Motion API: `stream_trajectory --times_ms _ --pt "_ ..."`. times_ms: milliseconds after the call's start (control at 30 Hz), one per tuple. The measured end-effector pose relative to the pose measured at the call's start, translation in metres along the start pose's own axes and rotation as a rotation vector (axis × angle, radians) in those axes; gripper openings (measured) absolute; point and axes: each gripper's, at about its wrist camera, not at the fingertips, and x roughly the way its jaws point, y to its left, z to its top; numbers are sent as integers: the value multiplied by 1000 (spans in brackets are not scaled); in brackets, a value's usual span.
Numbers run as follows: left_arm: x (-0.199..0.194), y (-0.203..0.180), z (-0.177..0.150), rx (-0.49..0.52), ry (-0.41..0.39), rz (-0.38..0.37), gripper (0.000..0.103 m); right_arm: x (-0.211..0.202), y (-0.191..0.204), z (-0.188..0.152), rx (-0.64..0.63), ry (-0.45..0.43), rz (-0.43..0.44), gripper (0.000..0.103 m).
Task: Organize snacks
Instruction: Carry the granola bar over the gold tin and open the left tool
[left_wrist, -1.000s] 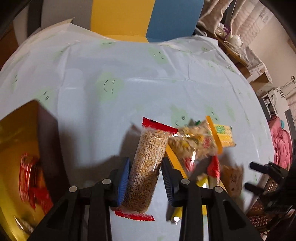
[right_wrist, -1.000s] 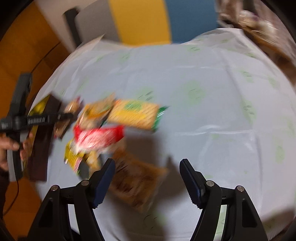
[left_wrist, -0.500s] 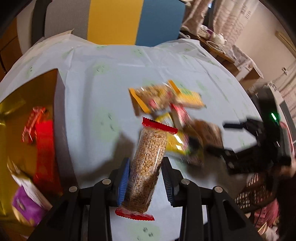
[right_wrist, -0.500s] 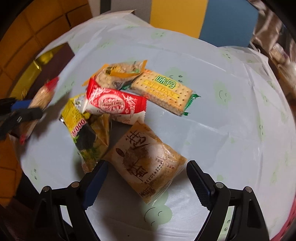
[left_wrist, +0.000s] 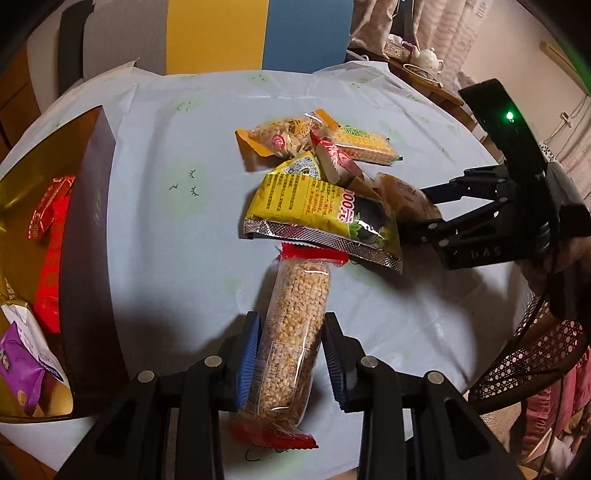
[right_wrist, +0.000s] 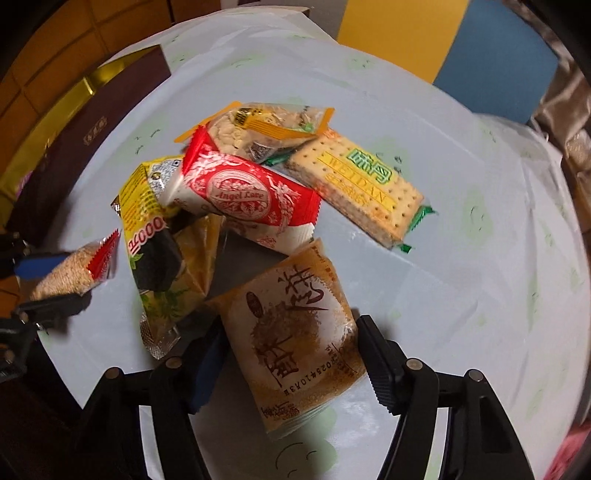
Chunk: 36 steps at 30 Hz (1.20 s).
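Note:
My left gripper (left_wrist: 291, 343) is shut on a clear grain bar with red ends (left_wrist: 295, 332), held above the table; it also shows in the right wrist view (right_wrist: 70, 273). My right gripper (right_wrist: 291, 354) is open, its fingers on either side of a brown snack packet (right_wrist: 295, 347) lying on the table. Beyond it lie a yellow and black pouch (right_wrist: 155, 243), a red and white packet (right_wrist: 247, 195), a cracker pack (right_wrist: 362, 188) and an orange nut pack (right_wrist: 266, 122). The right gripper (left_wrist: 424, 210) shows at the pile's right in the left wrist view.
A gold-lined box with dark walls (left_wrist: 88, 236) stands at the table's left and holds red and purple packets (left_wrist: 51, 236). The table wears a pale cloth with green faces (left_wrist: 184, 177). A side table with a teapot (left_wrist: 428, 59) is at the back right.
My left gripper carried the grain bar back from over the pile; the box now shows at its left. My right gripper moved forward and down around the brown packet.

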Motion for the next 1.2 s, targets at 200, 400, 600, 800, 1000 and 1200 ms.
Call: stream_trajectory --times_ms 200,400,600,800,1000,1200 --pt "-1 -2 -4 3 -24 15 34 3 -7 0 11 -11 14 69" --pt "-3 1 -4 -5 -42 6 32 -5 9 -4 -19 -22 -24 62" --pt "-10 -3 -6 12 -54 -7 31 -7 13 -9 8 -20 -8 63" --pt "-38 0 -3 -2 -123 -55 31 -9 20 -13 -8 -26 -31 63" --pt "-85 20 4 -70 -219 -129 31 -12 25 -16 -24 -35 -36 63" --pt "-122 100 10 -342 -317 -127 31 -9 28 -19 -23 -38 -47 63"
